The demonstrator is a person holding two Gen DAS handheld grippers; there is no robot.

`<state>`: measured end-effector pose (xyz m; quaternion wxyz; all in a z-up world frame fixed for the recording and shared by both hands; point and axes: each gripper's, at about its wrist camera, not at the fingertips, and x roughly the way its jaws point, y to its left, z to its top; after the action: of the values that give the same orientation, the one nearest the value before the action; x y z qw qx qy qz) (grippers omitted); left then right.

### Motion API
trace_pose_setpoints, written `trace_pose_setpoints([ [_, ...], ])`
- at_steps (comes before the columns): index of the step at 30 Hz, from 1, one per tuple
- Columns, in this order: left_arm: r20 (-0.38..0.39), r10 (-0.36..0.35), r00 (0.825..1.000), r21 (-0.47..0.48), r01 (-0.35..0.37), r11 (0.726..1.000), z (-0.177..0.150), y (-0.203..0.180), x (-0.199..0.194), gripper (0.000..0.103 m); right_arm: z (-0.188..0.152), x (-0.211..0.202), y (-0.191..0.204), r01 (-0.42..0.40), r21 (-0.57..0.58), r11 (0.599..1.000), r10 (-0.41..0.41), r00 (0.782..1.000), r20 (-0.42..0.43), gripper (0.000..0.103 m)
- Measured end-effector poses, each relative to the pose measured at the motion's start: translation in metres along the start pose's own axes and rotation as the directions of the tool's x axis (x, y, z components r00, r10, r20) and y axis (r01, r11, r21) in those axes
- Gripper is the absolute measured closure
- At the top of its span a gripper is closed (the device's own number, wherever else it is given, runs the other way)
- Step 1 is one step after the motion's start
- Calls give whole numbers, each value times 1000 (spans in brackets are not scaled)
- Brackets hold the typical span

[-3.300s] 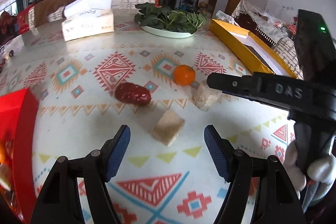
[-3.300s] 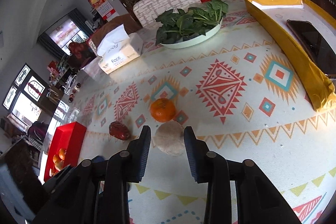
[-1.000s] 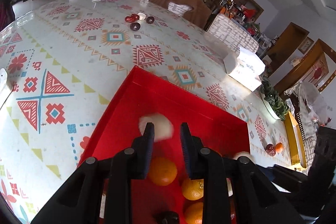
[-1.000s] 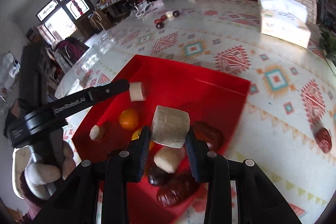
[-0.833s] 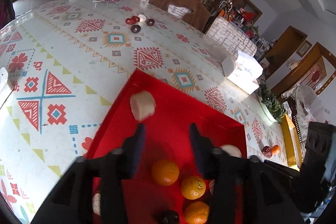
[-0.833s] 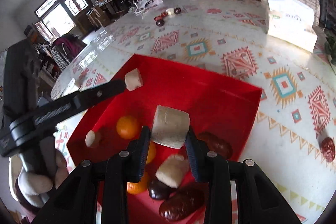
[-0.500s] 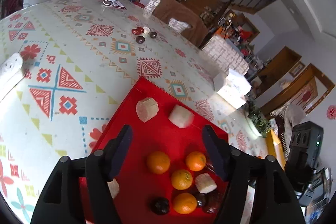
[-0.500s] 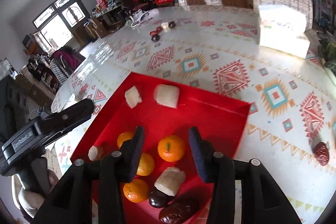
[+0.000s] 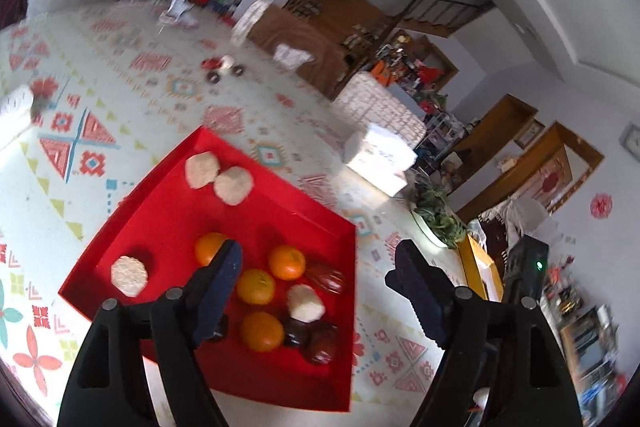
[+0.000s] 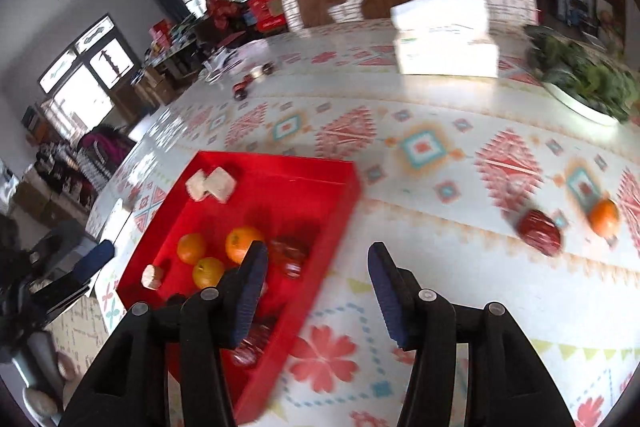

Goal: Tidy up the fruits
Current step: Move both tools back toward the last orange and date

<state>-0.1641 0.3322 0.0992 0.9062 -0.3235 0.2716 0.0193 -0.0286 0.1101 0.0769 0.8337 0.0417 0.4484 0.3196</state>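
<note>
Both tongs, left tongs (image 9: 316, 267), right tongs (image 10: 316, 269), opening, empty, blurred dark fruits (image 10: 290, 259) half-hidden

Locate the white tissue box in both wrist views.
Left wrist: tissue box right of centre, on the table beyond the red tray's far corner.
Right wrist: tissue box upper right of centre, near the table's far edge.
Shared landmark: the red tray.

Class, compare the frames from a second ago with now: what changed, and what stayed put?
Both grippers let go of their pale chunks, which now lie together at the tray's far corner. Left gripper and right gripper are opening, empty. The date and orange stayed on the table.
</note>
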Motion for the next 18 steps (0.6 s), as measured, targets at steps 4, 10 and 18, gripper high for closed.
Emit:
trace_pose_setpoints([
  [4,37,18,999,106,-22,994,-13,-34,-9,24,-6,-22,-27,24,45,999,-25,999,34,46],
  [10,21,16,1000,188,-19,982,-29,-69,-5,23,-14,-63,-85,83,129,988,-94,992,86,45],
  [18,-53,5,999,184,5,983,-49,-88,24,23,-25,-102,-174,140,293,946,-181,976,120,36],
])
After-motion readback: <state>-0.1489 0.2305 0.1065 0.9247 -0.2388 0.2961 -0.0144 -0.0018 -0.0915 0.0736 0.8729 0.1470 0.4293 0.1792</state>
